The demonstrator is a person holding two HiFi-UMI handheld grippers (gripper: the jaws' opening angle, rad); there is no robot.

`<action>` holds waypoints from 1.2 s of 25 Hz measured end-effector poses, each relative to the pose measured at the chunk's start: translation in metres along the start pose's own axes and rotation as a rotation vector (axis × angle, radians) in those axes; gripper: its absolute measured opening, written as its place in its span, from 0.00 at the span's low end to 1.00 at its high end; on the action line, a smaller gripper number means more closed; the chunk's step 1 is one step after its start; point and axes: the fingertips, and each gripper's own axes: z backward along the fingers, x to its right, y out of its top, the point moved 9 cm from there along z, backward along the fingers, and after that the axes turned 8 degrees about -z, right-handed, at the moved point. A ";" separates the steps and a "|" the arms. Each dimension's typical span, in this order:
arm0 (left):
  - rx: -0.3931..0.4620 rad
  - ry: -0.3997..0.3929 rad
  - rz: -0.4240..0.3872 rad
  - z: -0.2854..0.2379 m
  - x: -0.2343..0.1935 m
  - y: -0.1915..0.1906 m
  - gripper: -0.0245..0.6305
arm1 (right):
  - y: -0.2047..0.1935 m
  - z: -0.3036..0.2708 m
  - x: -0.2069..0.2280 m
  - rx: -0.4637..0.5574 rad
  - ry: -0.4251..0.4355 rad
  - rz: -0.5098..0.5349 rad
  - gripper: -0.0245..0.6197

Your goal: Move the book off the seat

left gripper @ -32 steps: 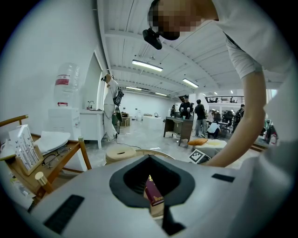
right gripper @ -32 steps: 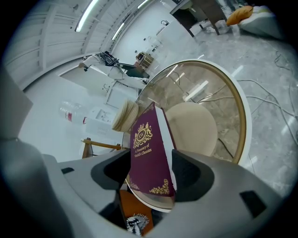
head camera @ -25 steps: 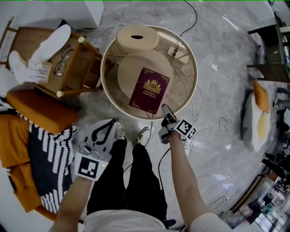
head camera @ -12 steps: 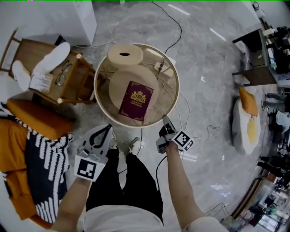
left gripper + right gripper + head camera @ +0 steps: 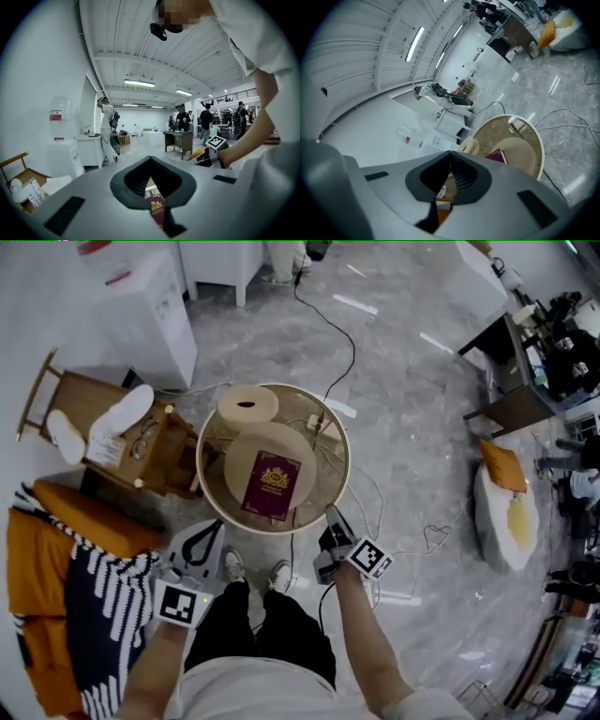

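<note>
Both my tongs are pressed together with nothing in them. The left tongs (image 5: 212, 527) are at the lower left of the head view. The right tongs (image 5: 329, 514) are just below and right of the round rim (image 5: 345, 460). The book (image 5: 272, 486) lies flat on the tan seat (image 5: 246, 451) in the middle of the picture, inside that rim, and neither tongs touches it. I think a few things can go wrong. If I reach in with the tips shut, I only push the book, and it may slide off onto the floor. The book is thin and flat, so the tips may slip off its edge. The rim goes all around the seat, so I may bump it. The black wire (image 5: 351, 357) at the top of the rim could get pulled too. The book has a gold crest and gold words, too small to read. The big bottle (image 5: 55, 122) at the left of the left gripper view has a red label I cannot read either.
</note>
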 end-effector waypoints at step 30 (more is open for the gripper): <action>0.125 0.133 -0.119 0.037 -0.004 0.081 0.06 | 0.024 0.098 -0.159 0.081 0.254 0.280 0.07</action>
